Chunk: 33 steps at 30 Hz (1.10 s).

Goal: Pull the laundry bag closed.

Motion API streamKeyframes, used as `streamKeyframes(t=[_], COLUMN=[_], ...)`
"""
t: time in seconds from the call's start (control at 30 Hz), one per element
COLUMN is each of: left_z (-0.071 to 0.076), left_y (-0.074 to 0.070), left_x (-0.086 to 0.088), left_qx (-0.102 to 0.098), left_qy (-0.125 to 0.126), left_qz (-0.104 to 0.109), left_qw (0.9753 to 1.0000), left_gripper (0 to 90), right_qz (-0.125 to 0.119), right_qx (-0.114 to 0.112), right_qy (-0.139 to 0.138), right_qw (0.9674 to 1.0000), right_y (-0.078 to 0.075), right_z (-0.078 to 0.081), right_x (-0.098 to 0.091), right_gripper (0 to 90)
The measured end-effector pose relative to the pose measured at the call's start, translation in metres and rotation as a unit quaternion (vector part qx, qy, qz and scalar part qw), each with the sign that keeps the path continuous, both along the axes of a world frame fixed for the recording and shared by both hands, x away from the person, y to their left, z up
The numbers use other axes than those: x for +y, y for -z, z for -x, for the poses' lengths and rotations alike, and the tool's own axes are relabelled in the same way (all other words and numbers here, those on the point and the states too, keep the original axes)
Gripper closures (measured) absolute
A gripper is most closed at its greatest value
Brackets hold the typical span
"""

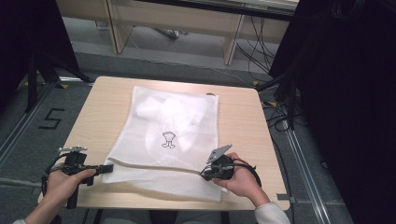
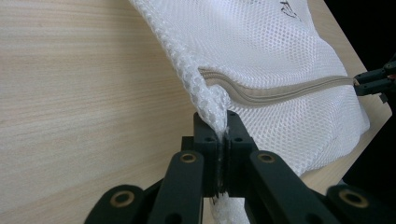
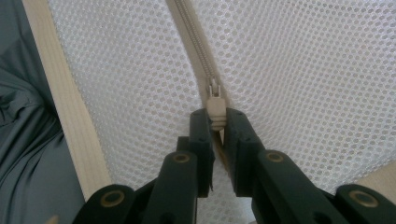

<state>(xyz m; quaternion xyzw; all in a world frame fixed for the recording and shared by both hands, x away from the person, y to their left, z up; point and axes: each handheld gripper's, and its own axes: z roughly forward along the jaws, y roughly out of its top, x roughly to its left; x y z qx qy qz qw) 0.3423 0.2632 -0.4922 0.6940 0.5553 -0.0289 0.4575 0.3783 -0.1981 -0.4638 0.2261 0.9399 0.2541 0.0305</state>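
Left claw (image 2: 223,140) is clamping a pinch of white mesh at the near left corner of a laundry bag (image 1: 170,140), its black jaws closed tight on the bunched fabric just beside the end of the beige zipper (image 2: 280,91). Seen from the high view, that claw (image 1: 108,168) is sitting at the worktop's near left, with the person's left hand (image 1: 70,179) wrapped around its handle.

Right claw (image 3: 216,128) is gripping the zipper pull (image 3: 215,109), jaws pressed in on either side of the small beige tab, with the zipper teeth running away from it across the mesh. From above, this claw (image 1: 205,173) is lying on the bag's near right part, the right hand (image 1: 240,179) holding it and a grey three-cornered plate (image 1: 219,152) standing up from its top. In the left gripper view, its tips are showing at the far end of the zipper line.

The bag is lying flat on the light wooden worktop (image 1: 88,119), running from the far edge toward the person, a small dark printed mark (image 1: 168,139) near its middle and pale shapes showing faintly through the mesh. Its near edge is resting close to the worktop's front edge. A number 5 (image 1: 51,118) is marked on the grey floor to the left.
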Motion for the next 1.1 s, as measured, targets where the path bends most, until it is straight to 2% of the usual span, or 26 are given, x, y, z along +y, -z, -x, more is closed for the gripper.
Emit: streamKeyframes(t=[0.5,0.57,0.6,0.63,0.73,0.77,0.8,0.83,0.93,1.0,1.03,1.07,1.1], left_z=[0.0004,-0.0001,-0.0004,-0.0001,0.0001,0.0003,0.0002,0.0000,0.0004,0.0002,0.0000,0.0004,-0.0001], left_y=[0.0002,0.0003,0.0003,0.0003,0.0002,0.0001,0.0006,0.0002,0.0001,0.0001,-0.0001,0.0003,0.0004], left_x=[-0.0003,0.0006,0.0031,0.0000,0.0001,0.0000,-0.0006,0.0000,-0.0005,0.0014,0.0025,-0.0003,0.0000], left_qx=[-0.002,0.001,0.000,0.000,0.000,0.000,-0.003,0.001,-0.004,-0.002,0.000,-0.003,-0.001], left_qy=[-0.006,0.005,0.017,0.001,-0.001,-0.004,-0.006,0.000,-0.007,-0.003,0.005,-0.007,-0.002], left_qz=[-0.002,-0.001,-0.013,0.000,0.000,-0.002,0.001,0.000,-0.003,-0.002,-0.004,-0.002,-0.001], left_qw=[1.0000,1.0000,0.9998,1.0000,1.0000,1.0000,1.0000,1.0000,1.0000,1.0000,1.0000,1.0000,1.0000], left_gripper=[85.9,85.8,85.8,85.9,85.9,85.9,85.9,85.9,85.9,85.9,85.8,85.9,85.9], right_qz=[0.005,-0.002,0.000,0.002,0.003,0.007,0.005,0.004,0.004,0.016,0.009,0.007,0.008], right_qx=[-0.003,-0.004,0.001,0.000,-0.004,-0.005,0.000,-0.003,-0.003,-0.005,-0.002,0.001,0.001], right_qy=[-0.005,-0.003,0.002,0.002,-0.005,0.000,-0.002,-0.004,-0.005,-0.003,0.000,0.007,0.006], right_qw=[1.0000,1.0000,1.0000,1.0000,1.0000,1.0000,1.0000,1.0000,1.0000,0.9999,1.0000,1.0000,1.0000], right_y=[0.0003,0.0010,0.0001,-0.0001,0.0013,0.0010,0.0009,0.0009,0.0007,0.0008,0.0014,0.0005,0.0002], right_z=[-0.0006,-0.0005,0.0006,0.0007,-0.0005,0.0002,-0.0004,-0.0007,-0.0005,-0.0006,-0.0007,0.0001,0.0005], right_x=[-0.0024,-0.0034,-0.0035,-0.0035,-0.0037,-0.0041,-0.0048,-0.0051,-0.0051,-0.0063,-0.0076,-0.0089,-0.0094], right_gripper=[82.8,82.8,82.8,82.8,82.8,82.8,82.8,82.8,82.8,82.8,82.8,82.8,82.8])
